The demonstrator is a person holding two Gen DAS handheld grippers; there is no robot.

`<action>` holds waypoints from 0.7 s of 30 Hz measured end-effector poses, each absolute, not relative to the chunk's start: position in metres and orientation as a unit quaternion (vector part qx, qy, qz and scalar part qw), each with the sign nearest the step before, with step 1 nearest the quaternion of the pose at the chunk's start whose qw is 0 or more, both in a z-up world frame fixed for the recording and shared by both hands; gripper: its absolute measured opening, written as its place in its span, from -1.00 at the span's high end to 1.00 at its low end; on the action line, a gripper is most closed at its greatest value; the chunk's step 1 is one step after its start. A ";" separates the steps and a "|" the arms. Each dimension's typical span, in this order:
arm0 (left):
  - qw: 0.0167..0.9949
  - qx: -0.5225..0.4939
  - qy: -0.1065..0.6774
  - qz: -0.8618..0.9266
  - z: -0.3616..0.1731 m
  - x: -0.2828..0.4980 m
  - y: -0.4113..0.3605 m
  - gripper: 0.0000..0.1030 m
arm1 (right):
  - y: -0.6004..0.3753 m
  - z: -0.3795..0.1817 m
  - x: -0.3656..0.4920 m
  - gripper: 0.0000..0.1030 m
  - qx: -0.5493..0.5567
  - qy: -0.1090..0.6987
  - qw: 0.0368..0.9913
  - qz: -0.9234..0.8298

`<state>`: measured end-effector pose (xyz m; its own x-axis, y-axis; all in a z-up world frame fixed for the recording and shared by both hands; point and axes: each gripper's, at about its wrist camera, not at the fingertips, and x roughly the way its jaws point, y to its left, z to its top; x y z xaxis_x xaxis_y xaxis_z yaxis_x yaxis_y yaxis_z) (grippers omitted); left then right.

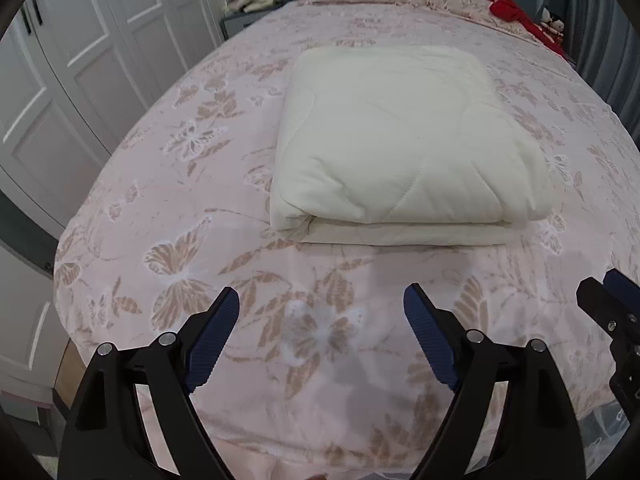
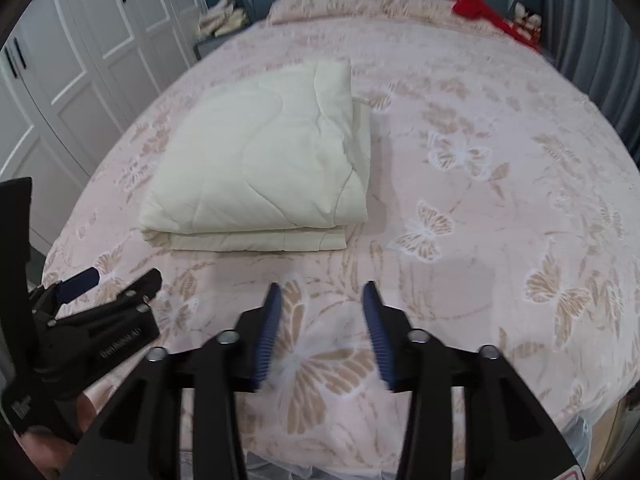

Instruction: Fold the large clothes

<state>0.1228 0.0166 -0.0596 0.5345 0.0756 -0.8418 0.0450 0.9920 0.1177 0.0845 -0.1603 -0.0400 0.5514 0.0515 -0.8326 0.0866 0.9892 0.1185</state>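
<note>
Cream quilt (image 1: 404, 148) lies folded; only right-wrist view shows left gripper (image 2: 116, 280) sideways.

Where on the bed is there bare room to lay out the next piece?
Widest bare patch: right of the folded cream quilt, out to the bed's right edge. Also the strip between the quilt's near edge and both grippers. Crowded: far right corner with red items.

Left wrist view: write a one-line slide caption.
Open left tool hovers above the butterfly-print bedspread, short of the folded cream quilt.
</note>
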 end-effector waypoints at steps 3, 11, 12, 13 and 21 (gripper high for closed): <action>0.886 0.069 0.459 0.012 -0.055 0.105 0.013 -0.69 | -0.156 -0.040 0.066 -0.11 0.066 0.454 0.889 -0.017; 0.896 0.078 0.436 -0.001 -0.055 0.066 0.002 -0.70 | -0.149 -0.053 0.028 -0.14 0.055 0.449 0.891 -0.030; 0.897 0.079 0.435 -0.002 -0.056 0.063 0.000 -0.70 | -0.148 -0.053 0.025 -0.15 0.055 0.448 0.892 -0.032; 0.898 0.080 0.433 -0.004 -0.056 0.059 -0.001 -0.70 | -0.148 -0.054 0.023 -0.16 0.055 0.447 0.892 -0.033; 0.902 0.074 0.424 0.006 -0.056 0.044 0.003 -0.77 | -0.143 -0.053 0.009 -0.18 0.054 0.438 0.896 -0.037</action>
